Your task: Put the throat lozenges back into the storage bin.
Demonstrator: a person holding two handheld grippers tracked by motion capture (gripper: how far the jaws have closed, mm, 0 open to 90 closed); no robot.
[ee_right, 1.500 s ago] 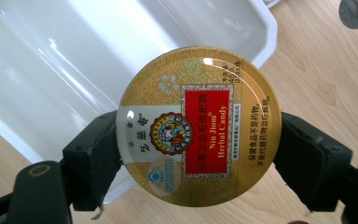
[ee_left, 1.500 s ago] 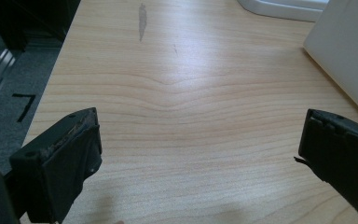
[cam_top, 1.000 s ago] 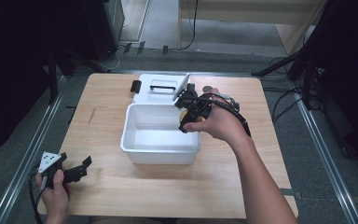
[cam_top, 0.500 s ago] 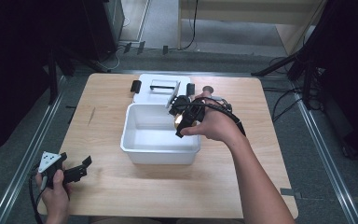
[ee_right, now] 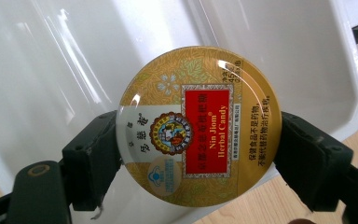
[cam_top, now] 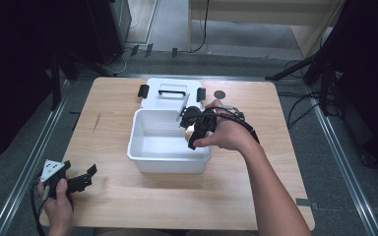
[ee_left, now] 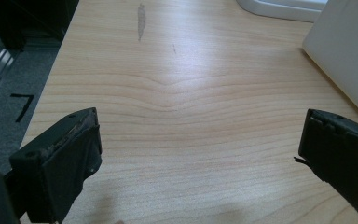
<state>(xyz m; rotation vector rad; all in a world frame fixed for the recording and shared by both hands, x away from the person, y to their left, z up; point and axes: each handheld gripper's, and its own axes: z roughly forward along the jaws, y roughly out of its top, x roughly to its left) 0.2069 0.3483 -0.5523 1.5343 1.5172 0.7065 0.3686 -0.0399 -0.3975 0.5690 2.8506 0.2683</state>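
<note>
With the right gripper [ee_right: 198, 154] pinching the round gold candy tin [ee_right: 196, 126] over the white plastic bin [cam_top: 150, 147], lower it inside before releasing; the left gripper [ee_left: 200, 158], spread, idles beside the bin.

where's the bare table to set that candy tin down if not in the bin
Free: the wood left of the white bin, and the front strip between the bin and the left gripper. Right of the bin, the arm covers part. Crowded: behind the bin, where the lid lies. The right gripper holds the tin.

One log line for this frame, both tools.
right tool: shut on candy tin, over white bin | left tool: open, empty, over table
</note>
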